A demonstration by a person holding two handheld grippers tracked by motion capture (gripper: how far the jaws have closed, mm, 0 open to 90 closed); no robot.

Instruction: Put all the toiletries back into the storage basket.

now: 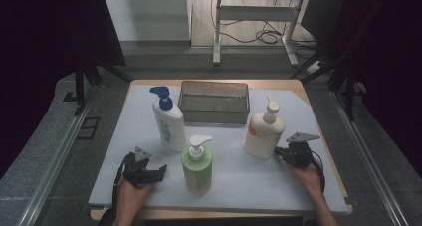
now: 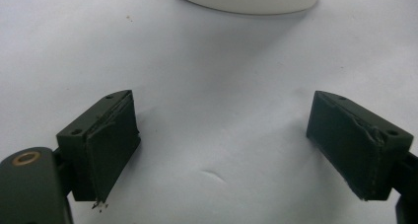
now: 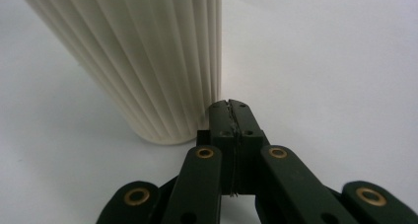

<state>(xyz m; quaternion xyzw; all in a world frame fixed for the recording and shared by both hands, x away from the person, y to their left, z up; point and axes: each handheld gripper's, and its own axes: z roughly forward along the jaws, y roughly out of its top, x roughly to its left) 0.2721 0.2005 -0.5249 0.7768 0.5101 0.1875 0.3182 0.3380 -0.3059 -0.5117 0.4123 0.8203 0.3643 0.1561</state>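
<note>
Cream ribbed pump bottle, orange label, upright on white mat, front right, pump cap on.

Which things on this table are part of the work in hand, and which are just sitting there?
In hand:
- right gripper, shut, beside the ribbed cream bottle
- left gripper, open, facing the white bottle with blue pump

Sitting by:
- green bottle
- mesh basket

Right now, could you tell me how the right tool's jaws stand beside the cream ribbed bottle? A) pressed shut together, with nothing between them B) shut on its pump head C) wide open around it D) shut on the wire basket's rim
A: in the right gripper view the right tool has its jaws pressed together, empty, just beside the cream ribbed bottle.
</note>
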